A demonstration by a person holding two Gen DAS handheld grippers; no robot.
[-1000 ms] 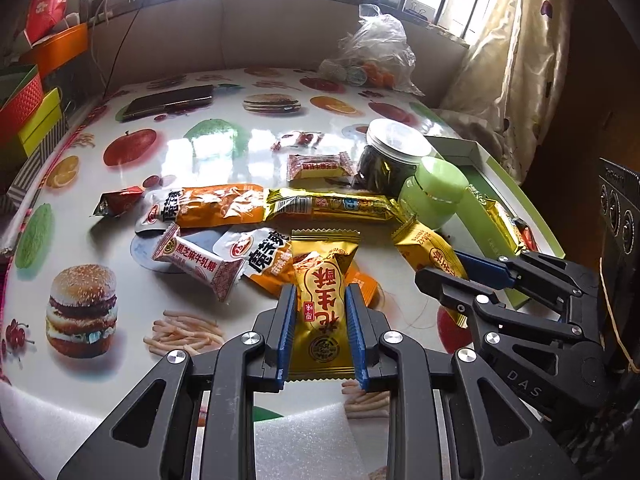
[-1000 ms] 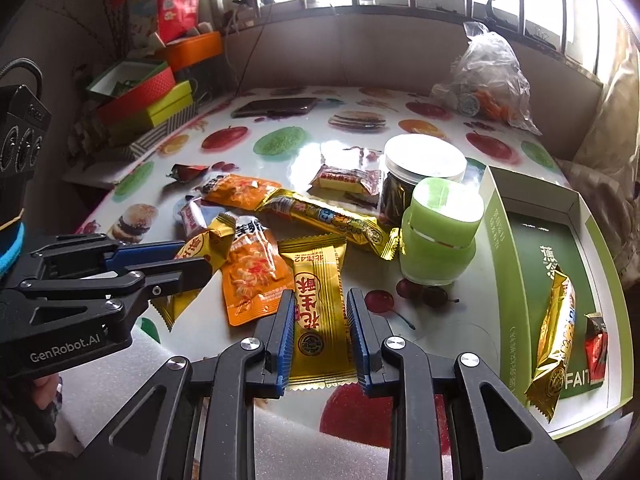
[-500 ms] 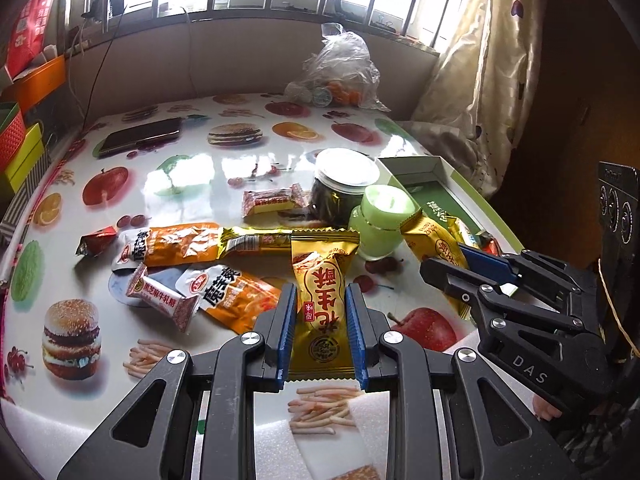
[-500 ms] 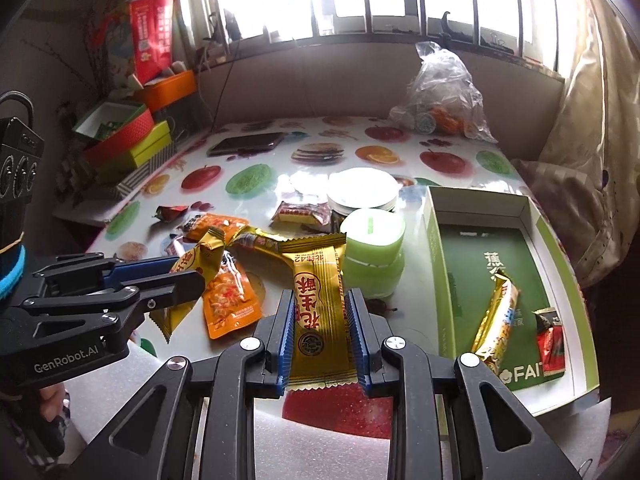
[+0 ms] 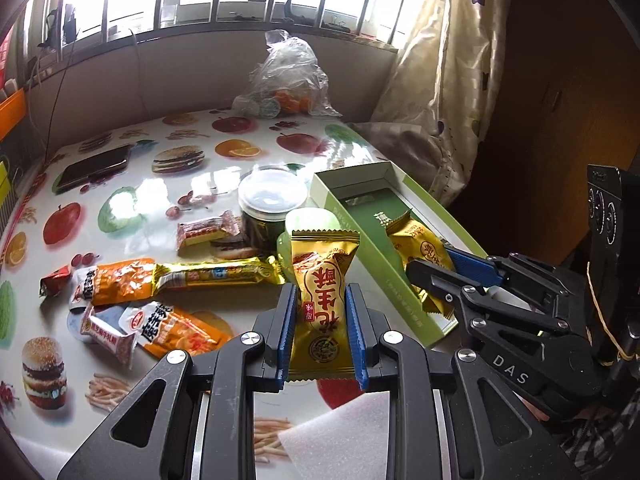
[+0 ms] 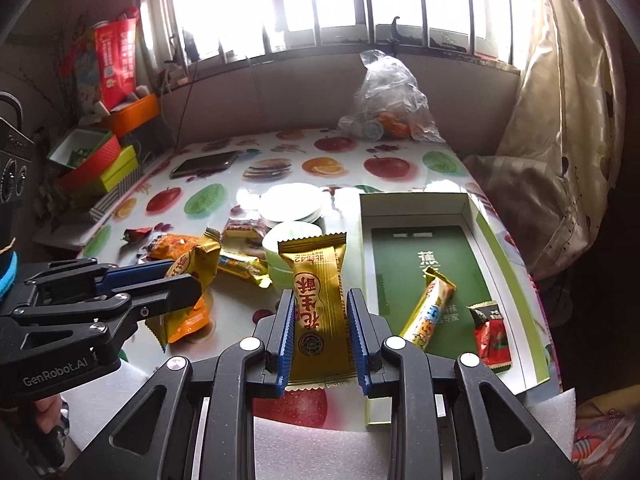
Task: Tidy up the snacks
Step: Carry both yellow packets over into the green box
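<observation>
My left gripper [image 5: 322, 296] is shut on a gold snack packet [image 5: 320, 280] with red characters, held upright above the fruit-print table [image 5: 132, 208]. My right gripper [image 6: 320, 300] is shut on a matching gold packet [image 6: 316, 276]. Each gripper shows in the other's view: the right gripper [image 5: 430, 260] over the near end of the open green box [image 5: 360, 200], the left gripper [image 6: 184, 276] at the left with its packet [image 6: 192, 264]. Inside the green box [image 6: 400, 248] lie a gold bar [image 6: 428, 312] and a red packet [image 6: 490, 336].
Loose snacks lie left of the box: orange packets [image 5: 120, 284], a long gold bar [image 5: 216, 274], a red-and-white wrapper [image 5: 204, 232]. A white-lidded jar [image 5: 272, 200] and a green jar [image 6: 288, 236] stand mid-table. Farther back are a phone [image 5: 96, 166] and a plastic bag [image 5: 284, 80]. Stacked boxes [image 6: 96, 160] sit at the left.
Both grippers have risen and shifted right toward the green box, each carrying its gold packet clear of the table. The grips look the same.
</observation>
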